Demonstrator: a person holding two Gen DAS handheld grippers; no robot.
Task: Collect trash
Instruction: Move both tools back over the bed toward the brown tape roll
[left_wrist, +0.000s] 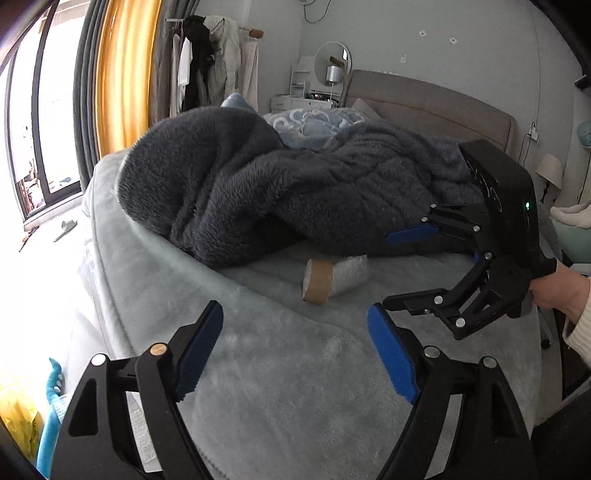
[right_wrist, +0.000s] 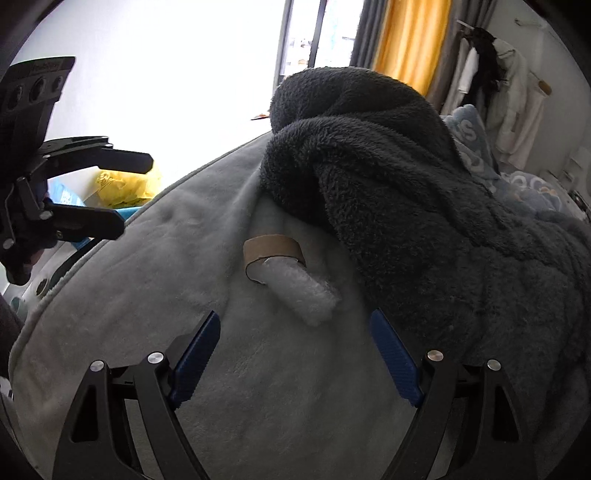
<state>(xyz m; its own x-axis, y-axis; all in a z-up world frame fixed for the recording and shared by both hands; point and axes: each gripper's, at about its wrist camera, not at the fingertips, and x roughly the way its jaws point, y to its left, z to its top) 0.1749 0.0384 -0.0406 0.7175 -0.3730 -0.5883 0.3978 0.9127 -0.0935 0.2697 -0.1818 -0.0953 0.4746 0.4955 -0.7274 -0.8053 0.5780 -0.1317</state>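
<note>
Left hand-held gripper (left_wrist: 295, 350) spread wide, right hand-held gripper (right_wrist: 295, 354) likewise, cardboard roll (right_wrist: 273, 253) ahead

A bed (left_wrist: 258, 369) with a pale grey cover filled the room, a dark fleecy blanket (left_wrist: 229, 184) heaped on it. Beyond the bed stood a padded headboard (left_wrist: 436, 107) and a round mirror (left_wrist: 332, 62). Left of the bed, bright daylight poured through a window (left_wrist: 26, 129) beside a yellow curtain (left_wrist: 125, 74); clothes (left_wrist: 210, 62) hung nearby.

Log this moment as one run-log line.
phase: approach | target: brown cardboard tube with white wrap on grey bed cover | left gripper: open, empty | right gripper: open, empty, facing tube
</note>
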